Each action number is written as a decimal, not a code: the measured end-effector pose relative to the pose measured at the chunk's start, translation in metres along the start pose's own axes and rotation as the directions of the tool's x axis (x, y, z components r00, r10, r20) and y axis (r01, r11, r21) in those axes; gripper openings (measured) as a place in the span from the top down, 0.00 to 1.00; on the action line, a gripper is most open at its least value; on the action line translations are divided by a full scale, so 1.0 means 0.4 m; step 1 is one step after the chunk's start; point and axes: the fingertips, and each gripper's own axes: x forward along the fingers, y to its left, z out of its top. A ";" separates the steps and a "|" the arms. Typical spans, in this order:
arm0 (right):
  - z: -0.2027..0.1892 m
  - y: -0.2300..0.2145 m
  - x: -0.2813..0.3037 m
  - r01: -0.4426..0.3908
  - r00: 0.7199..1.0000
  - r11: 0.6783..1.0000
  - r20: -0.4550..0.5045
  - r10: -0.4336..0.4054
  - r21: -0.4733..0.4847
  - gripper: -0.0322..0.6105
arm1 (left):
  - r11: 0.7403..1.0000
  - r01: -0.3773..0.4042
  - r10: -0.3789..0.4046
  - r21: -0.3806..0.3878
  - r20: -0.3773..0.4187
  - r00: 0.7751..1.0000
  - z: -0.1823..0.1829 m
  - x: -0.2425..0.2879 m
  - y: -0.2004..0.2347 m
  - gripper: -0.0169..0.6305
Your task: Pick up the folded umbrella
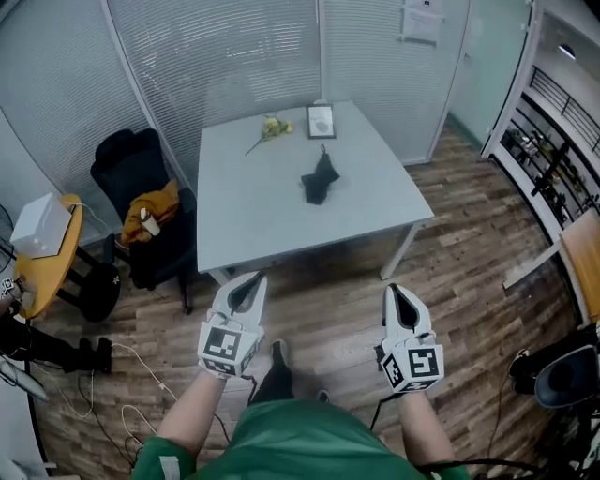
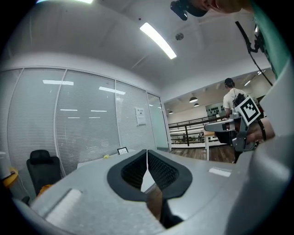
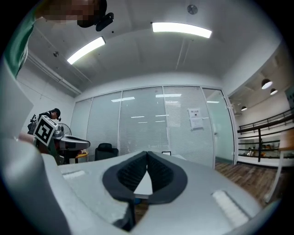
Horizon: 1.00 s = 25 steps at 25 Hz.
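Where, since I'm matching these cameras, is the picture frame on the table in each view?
Head view: picture frame stands upper centre, at the far edge of the table.
Left gripper view: picture frame, tiny, left of centre, below the middle.
Right gripper view: picture frame, tiny, right of centre, below the middle.
Shared landmark: paper notice, up and right of the frame everywhere.

picture frame (image 1: 321,121) and yellow flower (image 1: 272,127) on table (image 1: 253,220); chair (image 1: 127,157) beside
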 end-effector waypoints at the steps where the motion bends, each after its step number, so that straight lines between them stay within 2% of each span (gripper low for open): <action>1: -0.006 -0.006 0.020 0.002 1.000 1.000 -0.004 -0.002 -0.009 0.95 | 1.000 -0.001 0.001 0.005 -0.004 1.000 -0.012 0.016 0.018 0.95; 10: -0.041 -0.033 0.237 0.036 0.998 0.996 -0.055 -0.040 -0.086 0.95 | 0.998 -0.038 0.038 -0.057 0.003 0.999 -0.061 0.199 0.226 0.95; 17: 0.013 -0.053 0.508 0.088 0.995 0.982 -0.034 -0.095 -0.168 0.95 | 0.999 -0.006 0.009 -0.035 0.079 0.997 -0.025 0.419 0.438 0.95; 21: 0.019 -0.050 0.625 0.111 0.992 0.980 -0.046 -0.120 -0.162 0.95 | 0.993 0.035 -0.025 -0.113 0.083 0.996 -0.034 0.519 0.519 0.95; 25: 0.014 -0.041 0.712 0.140 0.987 0.974 -0.053 -0.151 -0.179 0.95 | 0.987 0.070 -0.057 -0.147 0.088 0.994 -0.062 0.582 0.582 0.95</action>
